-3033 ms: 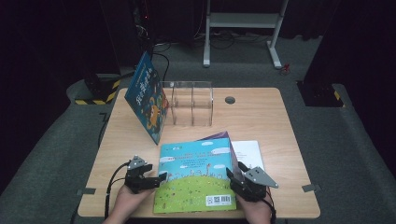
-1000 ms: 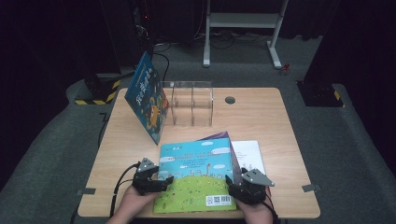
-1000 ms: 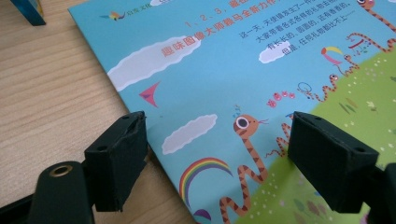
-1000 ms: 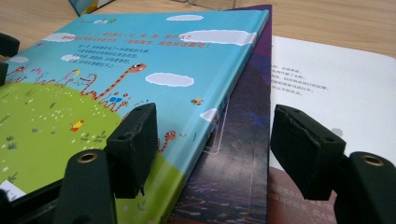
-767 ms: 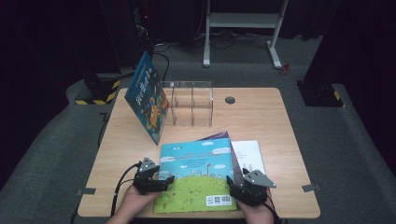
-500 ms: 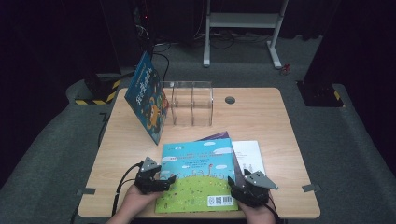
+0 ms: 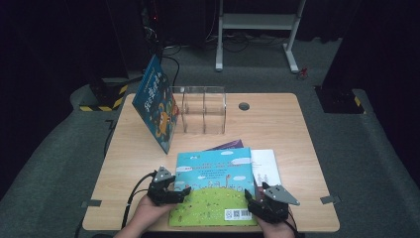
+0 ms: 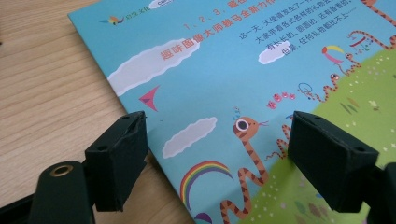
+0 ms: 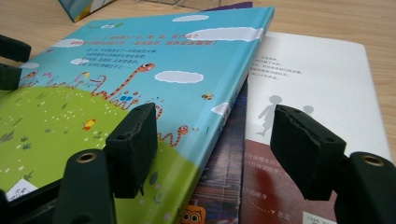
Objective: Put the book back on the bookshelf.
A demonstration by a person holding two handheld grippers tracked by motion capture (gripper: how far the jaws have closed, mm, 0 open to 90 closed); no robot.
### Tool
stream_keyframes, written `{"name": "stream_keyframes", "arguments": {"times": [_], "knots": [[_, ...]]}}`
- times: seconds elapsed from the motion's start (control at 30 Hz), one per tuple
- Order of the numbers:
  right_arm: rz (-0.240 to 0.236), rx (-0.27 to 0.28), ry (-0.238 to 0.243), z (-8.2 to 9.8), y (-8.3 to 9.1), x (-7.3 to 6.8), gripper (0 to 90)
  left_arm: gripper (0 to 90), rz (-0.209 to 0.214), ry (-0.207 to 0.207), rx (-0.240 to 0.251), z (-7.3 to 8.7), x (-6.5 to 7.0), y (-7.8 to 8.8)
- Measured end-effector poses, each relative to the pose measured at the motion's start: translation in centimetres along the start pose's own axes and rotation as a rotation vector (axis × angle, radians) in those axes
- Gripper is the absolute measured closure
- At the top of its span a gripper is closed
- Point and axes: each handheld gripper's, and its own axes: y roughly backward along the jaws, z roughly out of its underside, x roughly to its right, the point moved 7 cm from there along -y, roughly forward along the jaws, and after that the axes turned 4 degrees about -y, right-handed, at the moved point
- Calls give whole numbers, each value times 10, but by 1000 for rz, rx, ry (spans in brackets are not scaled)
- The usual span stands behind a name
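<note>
Blue-and-green picture book (image 7: 214,191) lies flat between both tools, left (image 7: 182,191) and right (image 7: 249,198), jaws apart astride its edges; gripping and lifting remain undone.

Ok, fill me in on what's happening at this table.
A person works at a wooden table with a gripper in each hand. The left gripper and right gripper sit at the two sides of a blue and green picture book that lies flat on top of a small stack. Both stand open, each straddling an edge of the book, nothing clamped yet. Farther back, another book leans beside a clear rack.
</note>
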Motion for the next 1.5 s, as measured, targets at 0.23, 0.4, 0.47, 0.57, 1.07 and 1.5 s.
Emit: {"name": "stream_keyframes", "arguments": {"times": [0.23, 0.4, 0.47, 0.57, 1.07, 1.5], "knots": [[6, 8, -22, 3, 6, 3, 315, 206, 17, -19, 3, -4, 8, -5], [1, 9, -27, 4, 7, 3, 311, 206, 29, -19, 7, -5, 14, -8], [-4, 7, -31, 4, 7, 3, 307, 206, 30, -27, 11, -6, 16, -9], [-15, 1, -39, 4, 6, 3, 299, 206, 36, -22, 11, -6, 19, -9], [-106, -62, -102, 4, -7, 2, 220, 205, 45, 17, 31, -2, 17, -9], [-131, -103, -96, 2, -10, 1, 212, 191, 83, 66, 19, 3, 16, -9]]}}
